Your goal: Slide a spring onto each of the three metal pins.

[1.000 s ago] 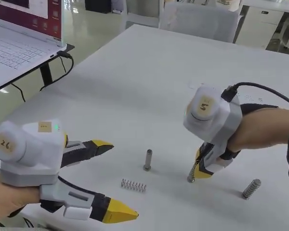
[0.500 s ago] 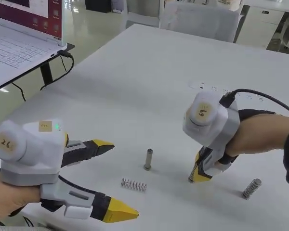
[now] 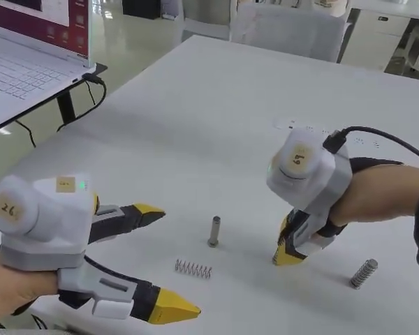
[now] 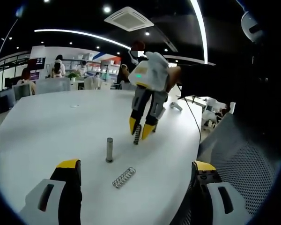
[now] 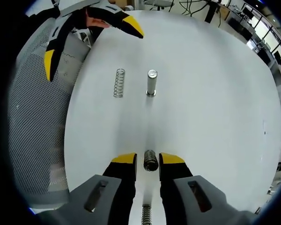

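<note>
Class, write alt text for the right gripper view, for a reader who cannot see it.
The right gripper's yellow-tipped jaws flank an upright spring on a white table. Beyond them stands a bare metal pin, with a loose spring lying flat beside it. The left gripper, jaws wide apart, shows at the upper left.

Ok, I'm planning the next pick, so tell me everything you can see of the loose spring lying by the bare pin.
The loose spring is a thin, silvery wire coil with open turns. It lies on its side on the white table, beside the upright bare pin, apart from it. Only the table touches it.
</note>
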Demonstrator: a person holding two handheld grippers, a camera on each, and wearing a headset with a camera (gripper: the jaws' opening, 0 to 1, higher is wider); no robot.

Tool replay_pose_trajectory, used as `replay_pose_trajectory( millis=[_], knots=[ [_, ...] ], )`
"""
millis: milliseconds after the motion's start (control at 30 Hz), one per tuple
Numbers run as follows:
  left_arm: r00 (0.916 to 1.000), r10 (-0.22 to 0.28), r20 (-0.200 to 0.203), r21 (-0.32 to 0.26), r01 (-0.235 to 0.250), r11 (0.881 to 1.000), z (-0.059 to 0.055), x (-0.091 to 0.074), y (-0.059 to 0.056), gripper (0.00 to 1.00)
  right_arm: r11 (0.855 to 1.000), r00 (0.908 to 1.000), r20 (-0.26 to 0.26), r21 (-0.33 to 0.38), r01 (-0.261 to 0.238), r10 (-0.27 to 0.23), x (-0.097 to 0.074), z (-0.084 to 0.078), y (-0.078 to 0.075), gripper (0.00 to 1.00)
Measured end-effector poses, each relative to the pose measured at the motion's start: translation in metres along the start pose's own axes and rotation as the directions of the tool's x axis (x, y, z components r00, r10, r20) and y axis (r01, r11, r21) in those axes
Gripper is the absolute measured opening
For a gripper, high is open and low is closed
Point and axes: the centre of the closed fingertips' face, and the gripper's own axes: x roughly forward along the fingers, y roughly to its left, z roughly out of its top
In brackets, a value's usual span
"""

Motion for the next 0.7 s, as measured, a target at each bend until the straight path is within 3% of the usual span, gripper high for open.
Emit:
replay_pose_trajectory(
  millis=[133,500,700],
  knots=[
    [1.0,-0.003,-0.002,0.001,0.003,1.0,0.0,0.0,0.0,0.95,1.0,0.9999,0.005,-0.015,0.013,-0.013,-0.003,0.004,0.001,0.18],
    [1.0,-0.003,0.002,-0.002,0.003,1.0,0.0,0.0,0.0,0.94,0.997,0.9966,0.078,-0.068,0.034,-0.029,-0.012,0.031,0.007,0.19],
    [1.0,-0.004,0.002,0.0,0.004,1.0,0.0,-0.001,-0.001,0.94,0.997,0.9949,0.1,-0.079,0.024,-0.017,-0.012,0.042,0.014,0.19]
  ],
)
